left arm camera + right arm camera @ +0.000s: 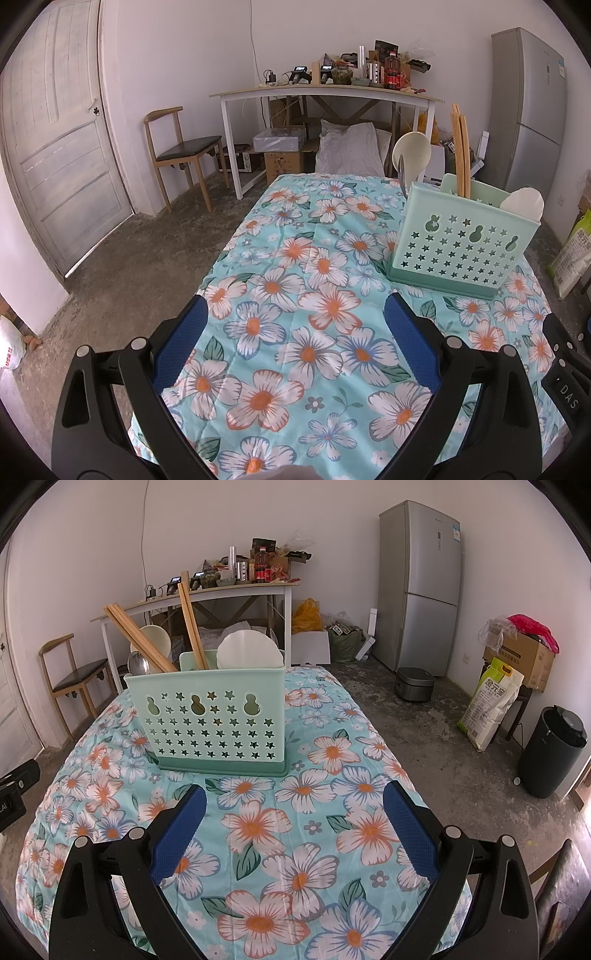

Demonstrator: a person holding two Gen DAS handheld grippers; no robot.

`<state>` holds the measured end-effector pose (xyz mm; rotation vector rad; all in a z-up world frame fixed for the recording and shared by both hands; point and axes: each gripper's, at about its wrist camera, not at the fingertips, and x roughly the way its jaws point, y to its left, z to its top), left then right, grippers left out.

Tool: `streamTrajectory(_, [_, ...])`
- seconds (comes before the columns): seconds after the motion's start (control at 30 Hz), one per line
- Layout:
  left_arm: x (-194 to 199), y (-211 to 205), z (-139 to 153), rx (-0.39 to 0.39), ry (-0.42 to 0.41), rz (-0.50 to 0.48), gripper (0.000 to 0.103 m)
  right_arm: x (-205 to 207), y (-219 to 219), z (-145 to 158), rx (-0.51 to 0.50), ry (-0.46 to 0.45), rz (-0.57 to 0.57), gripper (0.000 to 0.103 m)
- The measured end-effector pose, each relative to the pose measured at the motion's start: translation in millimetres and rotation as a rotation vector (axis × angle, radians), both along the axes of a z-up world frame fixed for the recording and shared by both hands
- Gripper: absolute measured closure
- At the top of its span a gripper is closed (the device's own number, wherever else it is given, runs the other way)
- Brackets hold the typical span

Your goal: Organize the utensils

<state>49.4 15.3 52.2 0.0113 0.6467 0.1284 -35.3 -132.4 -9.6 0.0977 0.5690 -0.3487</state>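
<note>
Both my left tongs and right tongs gape empty above the floral cloth; every utensil seems already racked in the green caddy; I'd retreat gently, avoiding the chopsticks.

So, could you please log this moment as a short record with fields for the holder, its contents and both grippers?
holder: green utensil holder, upright on the floral tablecloth
contents: wooden chopsticks, white spoons, a metal spoon
loose utensils on cloth: none visible
left gripper: open, empty, above the cloth
right gripper: open, empty, facing the holder
</note>
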Motion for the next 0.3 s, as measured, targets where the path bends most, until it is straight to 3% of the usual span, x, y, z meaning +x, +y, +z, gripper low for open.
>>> streamTrajectory(0.3, [0.1,1.0,0.7,0.000,0.000,0.001,0.010,0.5,0.7,-0.5,-0.001,-0.001,0.002,0.009])
